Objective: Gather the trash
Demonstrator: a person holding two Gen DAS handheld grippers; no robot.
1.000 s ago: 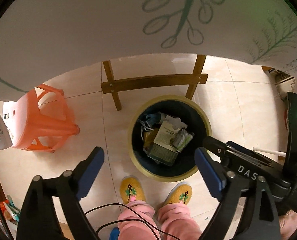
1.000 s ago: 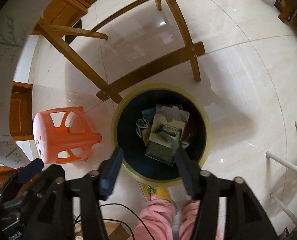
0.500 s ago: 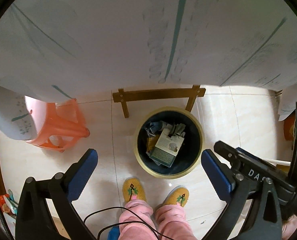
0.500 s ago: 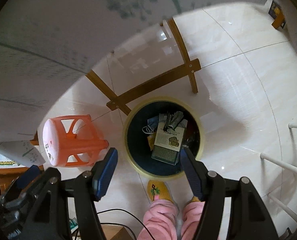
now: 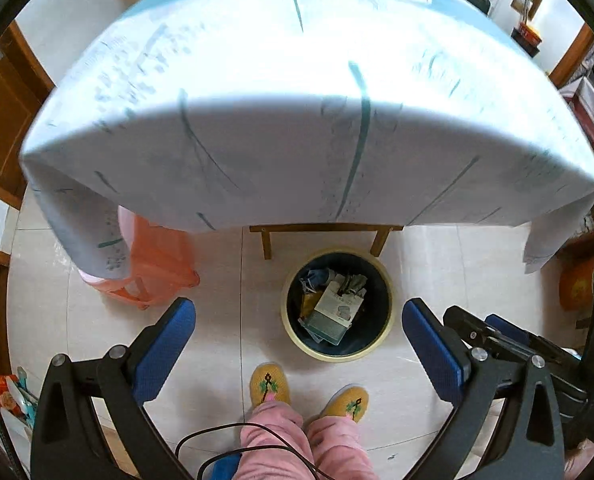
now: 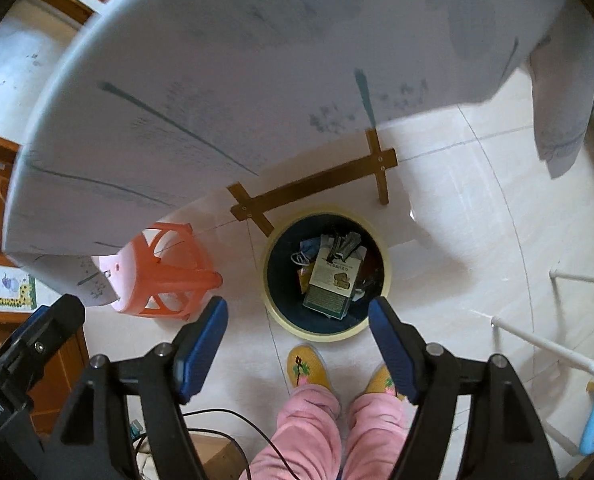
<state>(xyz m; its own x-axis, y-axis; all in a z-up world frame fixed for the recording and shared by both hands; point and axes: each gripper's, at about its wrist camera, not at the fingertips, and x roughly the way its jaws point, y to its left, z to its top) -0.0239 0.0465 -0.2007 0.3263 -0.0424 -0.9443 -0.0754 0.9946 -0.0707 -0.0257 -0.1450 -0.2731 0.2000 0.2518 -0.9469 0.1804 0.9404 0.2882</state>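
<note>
A round dark bin with a yellow rim (image 5: 389,312) (image 6: 267,292) stands on the tiled floor below the table's edge. Inside lie a flat carton (image 5: 335,312) (image 6: 333,284), wrappers and other scraps. My left gripper (image 5: 299,344) hangs high above the floor, wide open, nothing between its blue pads (image 5: 165,348). My right gripper (image 6: 299,346) is also high over the bin. Its jaws are opening and nothing is between them. In the left wrist view the right gripper's body shows at the right edge.
A table under a white patterned cloth (image 5: 297,120) (image 6: 257,80) fills the upper half of both views. An orange plastic stool (image 5: 157,264) (image 6: 165,276) stands left of the bin. The person's slippered feet (image 5: 269,384) (image 6: 309,368) stand just before it. A white rack (image 6: 553,344) is at right.
Both grippers have risen, so the bin and floor look smaller and the tabletop has come into view. The left jaws spread wider; the right jaws also widened.
</note>
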